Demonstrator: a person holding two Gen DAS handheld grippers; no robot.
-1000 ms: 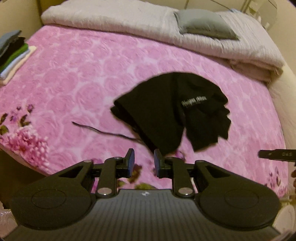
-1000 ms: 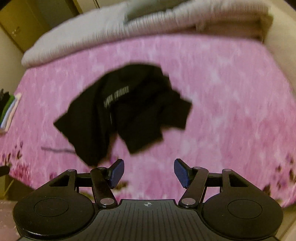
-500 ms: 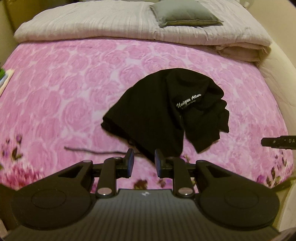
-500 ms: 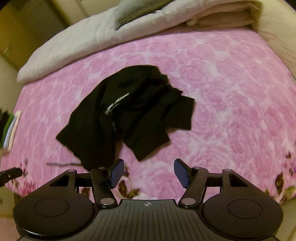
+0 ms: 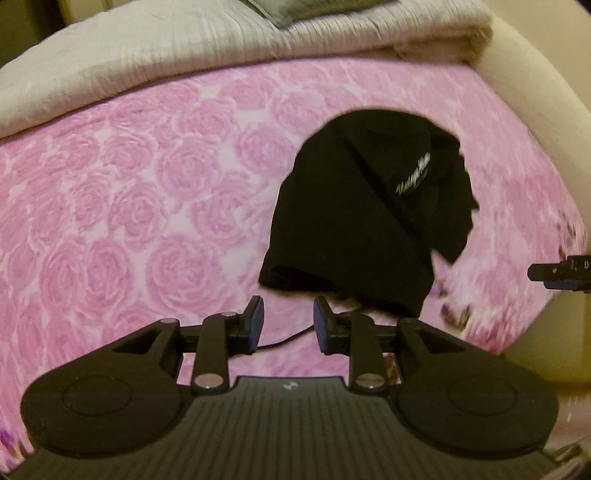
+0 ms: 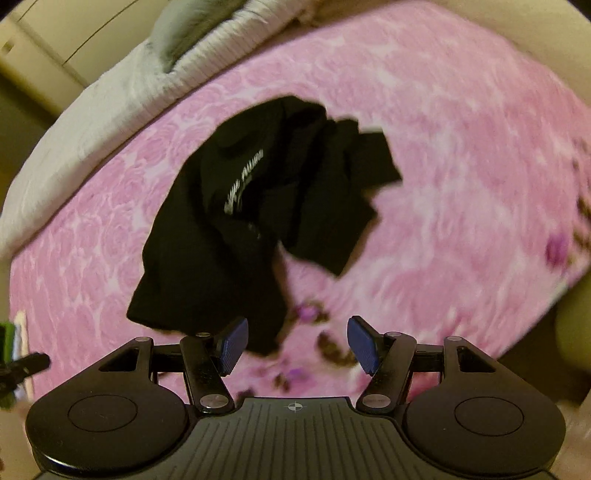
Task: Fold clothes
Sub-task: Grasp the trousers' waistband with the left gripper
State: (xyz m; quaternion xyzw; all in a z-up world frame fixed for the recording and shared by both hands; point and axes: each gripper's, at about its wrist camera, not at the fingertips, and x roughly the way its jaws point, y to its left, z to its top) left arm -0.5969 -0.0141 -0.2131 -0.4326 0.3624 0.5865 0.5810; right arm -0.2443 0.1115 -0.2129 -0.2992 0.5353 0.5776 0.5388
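A crumpled black T-shirt (image 5: 365, 218) with small white lettering lies on the pink rose-patterned bedspread (image 5: 147, 206). In the left wrist view my left gripper (image 5: 288, 325) hovers just short of the shirt's near hem, its jaws opening with nothing between them. In the right wrist view the same T-shirt (image 6: 236, 229) lies ahead and to the left. My right gripper (image 6: 295, 343) stands wide open near the shirt's lower corner, empty. The right gripper's tip (image 5: 557, 273) pokes in at the right edge of the left wrist view.
A folded grey-white duvet (image 5: 184, 55) with a grey pillow (image 6: 184, 33) lies along the far side of the bed. A thin dark cord (image 5: 284, 339) runs across the bedspread by the left fingers. Folded clothes (image 6: 11, 339) sit at the bed's left edge.
Both views have rolled and swung across the bed. The left gripper has come closer to the shirt's hem and its jaws have widened. The right gripper has neared the shirt's lower corner, still wide open.
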